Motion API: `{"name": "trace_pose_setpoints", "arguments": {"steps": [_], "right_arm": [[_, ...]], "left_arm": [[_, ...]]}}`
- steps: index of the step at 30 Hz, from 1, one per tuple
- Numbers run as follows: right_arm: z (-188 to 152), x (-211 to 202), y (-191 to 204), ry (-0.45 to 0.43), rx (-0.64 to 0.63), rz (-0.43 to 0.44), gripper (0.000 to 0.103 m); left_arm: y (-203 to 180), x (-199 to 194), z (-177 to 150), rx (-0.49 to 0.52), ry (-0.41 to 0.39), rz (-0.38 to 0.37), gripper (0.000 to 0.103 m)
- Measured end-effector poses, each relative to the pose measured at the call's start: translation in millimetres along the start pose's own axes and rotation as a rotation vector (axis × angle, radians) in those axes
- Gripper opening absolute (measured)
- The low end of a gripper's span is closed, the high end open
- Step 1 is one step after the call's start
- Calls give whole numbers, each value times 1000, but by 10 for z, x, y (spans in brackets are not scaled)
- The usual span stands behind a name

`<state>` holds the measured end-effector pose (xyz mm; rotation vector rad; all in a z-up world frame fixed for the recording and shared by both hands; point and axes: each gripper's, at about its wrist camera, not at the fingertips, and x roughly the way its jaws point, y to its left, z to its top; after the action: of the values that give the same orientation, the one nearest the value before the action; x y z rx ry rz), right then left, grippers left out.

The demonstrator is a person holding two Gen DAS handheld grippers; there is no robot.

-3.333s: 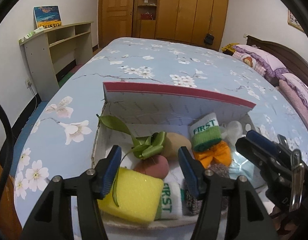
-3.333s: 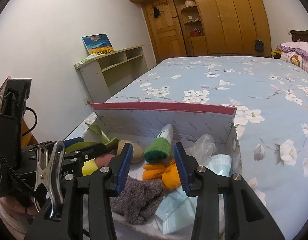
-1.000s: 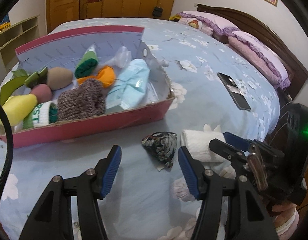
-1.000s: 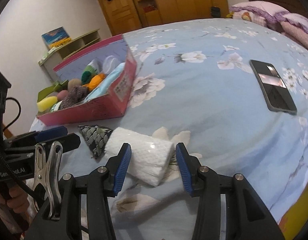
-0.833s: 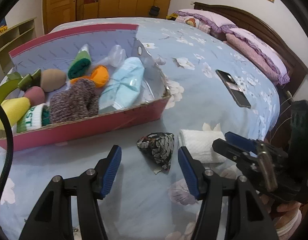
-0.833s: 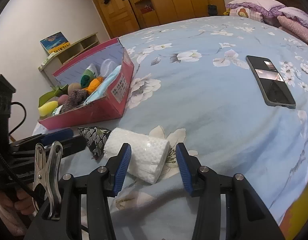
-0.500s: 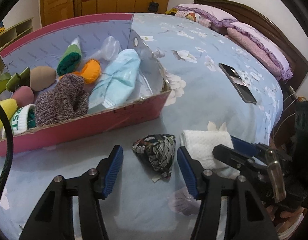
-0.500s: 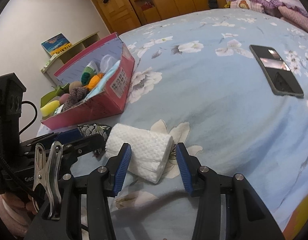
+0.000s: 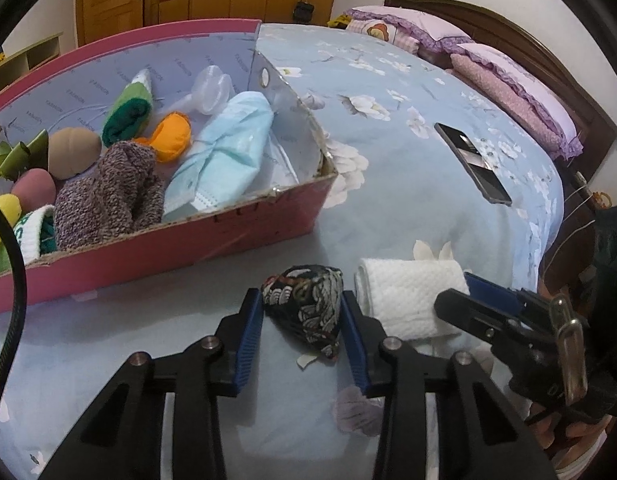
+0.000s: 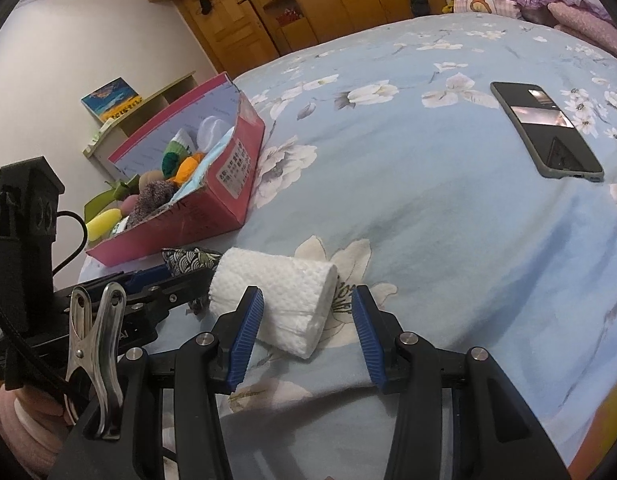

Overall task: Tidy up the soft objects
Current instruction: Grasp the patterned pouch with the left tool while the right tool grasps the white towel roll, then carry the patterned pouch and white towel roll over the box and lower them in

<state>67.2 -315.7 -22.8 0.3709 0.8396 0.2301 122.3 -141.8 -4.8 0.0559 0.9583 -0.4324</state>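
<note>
A dark patterned pouch [image 9: 306, 308] lies on the blue flowered bedspread in front of the pink box [image 9: 188, 248]. My left gripper [image 9: 304, 330] straddles it with its jaws closing, and both blue pads touch the pouch's sides. Right beside the pouch lies a white rolled towel [image 10: 276, 296]. My right gripper [image 10: 306, 324] stands open over the towel's near end, the right pad clear of it. The box [image 10: 232, 200] holds a knit sock [image 9: 108, 196], blue face masks [image 9: 224, 152] and other soft items. The right gripper [image 9: 462, 294] shows beside the towel [image 9: 404, 296] in the left wrist view.
A black phone [image 10: 548, 136] lies face up on the bed to the right. Purple pillows [image 9: 508, 68] and a dark headboard sit at the far right. A low shelf [image 10: 148, 108] and wooden wardrobes stand beyond the box. A hand [image 10: 24, 428] holds the left gripper [image 10: 168, 280].
Both grippers swung from over the box to the pouch and towel. The left gripper sank a little toward the pouch and its jaws narrowed onto it. The right gripper kept its opening around the towel.
</note>
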Motion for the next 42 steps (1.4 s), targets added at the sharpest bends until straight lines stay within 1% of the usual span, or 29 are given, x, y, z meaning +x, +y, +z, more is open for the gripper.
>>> {"name": "trace_pose_setpoints", "arguments": {"steps": [7, 14, 16, 17, 19, 22, 25, 29, 33, 42], "right_arm": [[-5, 42, 9, 7, 2, 12, 47], [-21, 93, 57, 10, -16, 20, 46], [-24, 95, 75, 2, -21, 20, 34], [-25, 94, 80, 0, -22, 21, 32], [-30, 77, 95, -9, -26, 18, 23], [-36, 53, 117, -18, -30, 8, 15], [-31, 22, 133, -29, -27, 21, 12], [-8, -66, 203, -61, -43, 64, 11], [16, -139, 296, -85, -63, 88, 11], [117, -195, 514, -89, -111, 107, 11]], "left_arm": [[52, -140, -67, 3, -16, 15, 39], [132, -297, -135, -17, -31, 16, 39], [156, -355, -150, -22, -41, 15, 39], [166, -377, -154, -24, -44, 14, 39], [194, -426, -162, -30, -54, 15, 39], [236, -464, -167, -45, -63, 18, 39], [274, -502, -169, -59, -72, 22, 39], [356, -602, -168, -78, -97, 30, 39], [437, -682, -156, -96, -117, 42, 39], [669, -863, -82, -146, -168, 72, 39]]}}
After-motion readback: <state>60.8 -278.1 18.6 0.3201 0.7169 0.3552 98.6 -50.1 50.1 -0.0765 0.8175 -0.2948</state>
